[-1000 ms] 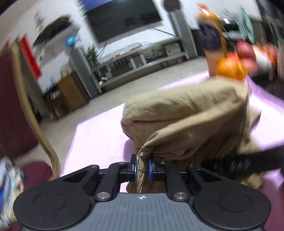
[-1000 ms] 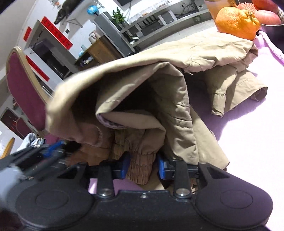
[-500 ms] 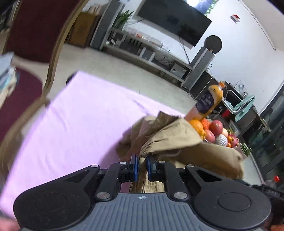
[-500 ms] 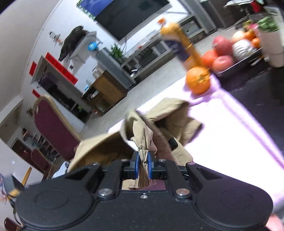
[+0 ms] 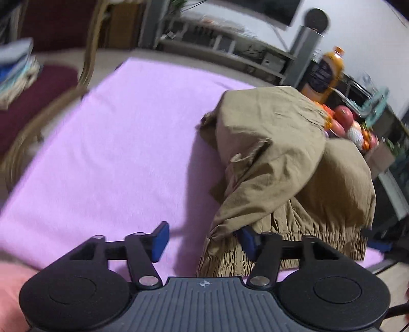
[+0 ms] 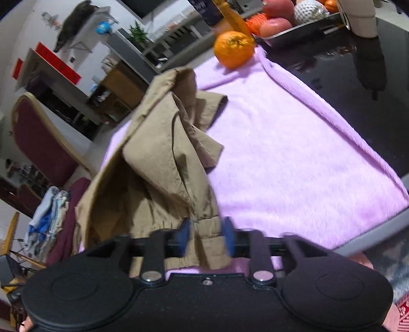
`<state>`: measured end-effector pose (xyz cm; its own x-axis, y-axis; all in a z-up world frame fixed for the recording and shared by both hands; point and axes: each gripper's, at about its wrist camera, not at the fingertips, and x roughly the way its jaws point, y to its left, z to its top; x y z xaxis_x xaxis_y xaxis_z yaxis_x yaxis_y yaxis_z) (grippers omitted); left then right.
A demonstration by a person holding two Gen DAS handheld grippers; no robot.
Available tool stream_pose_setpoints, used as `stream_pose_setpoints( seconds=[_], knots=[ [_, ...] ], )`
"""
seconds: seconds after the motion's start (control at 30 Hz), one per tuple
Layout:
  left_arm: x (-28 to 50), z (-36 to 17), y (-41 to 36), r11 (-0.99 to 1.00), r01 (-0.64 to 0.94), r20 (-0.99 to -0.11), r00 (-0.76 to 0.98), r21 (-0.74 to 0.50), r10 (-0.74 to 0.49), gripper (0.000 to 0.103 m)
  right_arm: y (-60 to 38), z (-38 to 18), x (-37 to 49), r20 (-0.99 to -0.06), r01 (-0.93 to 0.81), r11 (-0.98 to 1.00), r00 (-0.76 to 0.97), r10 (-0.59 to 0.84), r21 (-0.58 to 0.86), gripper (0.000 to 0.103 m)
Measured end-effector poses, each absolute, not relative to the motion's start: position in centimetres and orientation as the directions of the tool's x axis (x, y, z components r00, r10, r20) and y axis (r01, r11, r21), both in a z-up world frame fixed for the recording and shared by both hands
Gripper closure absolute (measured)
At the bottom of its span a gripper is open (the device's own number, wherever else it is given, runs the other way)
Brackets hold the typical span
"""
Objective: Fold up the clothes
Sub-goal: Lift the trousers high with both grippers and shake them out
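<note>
A tan garment with an elastic waistband [image 5: 278,168] lies crumpled on the pink blanket [image 5: 115,143]. My left gripper [image 5: 204,242] is open; the waistband edge lies against its right pad and the left pad is over bare blanket. In the right wrist view the garment [image 6: 158,163] lies at the blanket's [image 6: 294,153] left part. My right gripper [image 6: 205,236] is open, its pads on either side of the waistband and not pressing it.
An orange [image 6: 234,49], a juice bottle [image 5: 326,74] and a tray of fruit [image 6: 286,23] stand at the far end of the blanket. A red chair [image 6: 41,143] with clothes [image 6: 48,219] stands at the table's left. The glossy black tabletop [image 6: 358,84] lies right.
Both grippers were shut on the garment's waistband and held it up; now both have opened and the garment has dropped onto the blanket in a heap.
</note>
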<state>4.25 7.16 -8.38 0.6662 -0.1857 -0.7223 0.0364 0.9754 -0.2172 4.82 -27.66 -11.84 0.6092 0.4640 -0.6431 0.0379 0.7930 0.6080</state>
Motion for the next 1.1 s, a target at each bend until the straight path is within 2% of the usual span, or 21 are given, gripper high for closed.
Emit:
stream_pose_setpoints(
  seconds=[0.17, 0.27, 0.33, 0.37, 0.4, 0.43, 0.47, 0.5, 0.6, 0.67, 0.77, 0.8, 0.97, 1.0, 1.07, 1.1],
  knots=[
    [4.1, -8.9, 4.6, 0.986, 0.156, -0.713, 0.684, -0.059, -0.151, 0.029, -28.7, -12.7, 4.2, -0.595, 0.029, 0.752, 0.631, 0.498, 0.659, 0.041],
    [5.2, -9.6, 3.1, 0.981, 0.187, -0.710, 0.698, 0.052, -0.095, 0.028, -28.7, -13.7, 5.5, -0.579, 0.016, 0.736, 0.629, 0.519, 0.677, 0.039],
    [6.1, -10.2, 2.8, 0.977, 0.198, -0.723, 0.686, 0.072, -0.086, 0.033, -28.1, -14.2, 6.4, -0.582, -0.005, 0.749, 0.625, 0.520, 0.663, 0.039],
    [6.6, -10.6, 2.9, 0.977, 0.202, -0.737, 0.670, 0.068, -0.088, 0.039, -27.6, -14.4, 6.8, -0.596, -0.016, 0.765, 0.617, 0.514, 0.644, 0.039],
    [7.1, -11.0, 3.1, 0.977, 0.204, -0.755, 0.649, 0.056, -0.092, 0.053, -27.2, -14.6, 7.1, -0.610, -0.026, 0.781, 0.609, 0.508, 0.624, 0.045],
    [7.6, -11.2, 3.5, 0.978, 0.205, -0.774, 0.623, 0.022, -0.113, 0.062, -26.7, -14.7, 7.4, -0.623, -0.037, 0.796, 0.600, 0.501, 0.605, 0.055],
    [8.0, -11.3, 4.0, 0.978, 0.206, -0.792, 0.593, -0.028, -0.148, 0.076, -26.3, -14.9, 7.7, -0.635, -0.044, 0.806, 0.592, 0.497, 0.590, 0.083],
    [8.6, -11.2, 4.3, 0.978, 0.199, -0.807, 0.568, -0.059, -0.164, 0.088, -26.0, -14.7, 7.8, -0.640, -0.036, 0.802, 0.582, 0.501, 0.596, 0.088],
    [11.1, -9.1, 5.4, 0.966, 0.170, -0.856, 0.452, -0.194, -0.252, 0.092, -25.5, -12.5, 8.3, -0.639, -0.003, 0.788, 0.583, 0.502, 0.616, 0.091],
    [12.8, -6.1, 6.2, 0.936, 0.147, -0.851, 0.389, -0.321, -0.353, 0.093, -25.3, -8.8, 9.3, -0.590, -0.011, 0.745, 0.603, 0.537, 0.667, 0.091],
    [14.2, 1.3, 7.4, 0.846, 0.149, -0.755, 0.391, -0.513, -0.527, 0.094, -24.7, -0.5, 10.8, -0.480, -0.084, 0.688, 0.656, 0.583, 0.721, 0.092],
    [13.6, 4.0, 8.1, 0.811, 0.164, -0.698, 0.431, -0.562, -0.572, 0.094, -24.4, 2.9, 10.9, -0.434, -0.124, 0.676, 0.680, 0.591, 0.727, 0.092],
    [6.8, 19.0, 12.7, 0.623, 0.334, -0.269, 0.688, -0.707, -0.674, 0.094, -24.0, 19.7, 6.8, -0.178, -0.332, 0.643, 0.784, 0.595, 0.690, 0.092],
    [5.4, 21.9, 13.7, 0.583, 0.376, -0.170, 0.719, -0.720, -0.674, 0.094, -24.3, 21.0, 5.8, -0.153, -0.340, 0.644, 0.797, 0.584, 0.685, 0.092],
    [1.6, 24.7, 15.8, 0.506, 0.421, 0.017, 0.781, -0.753, -0.624, 0.094, -24.8, 23.7, 3.8, -0.103, -0.357, 0.646, 0.821, 0.561, 0.675, 0.092],
    [-0.3, 25.4, 16.5, 0.495, 0.423, 0.072, 0.810, -0.759, -0.582, 0.094, -25.1, 25.0, 2.8, -0.078, -0.365, 0.647, 0.832, 0.550, 0.669, 0.092]
  ],
)
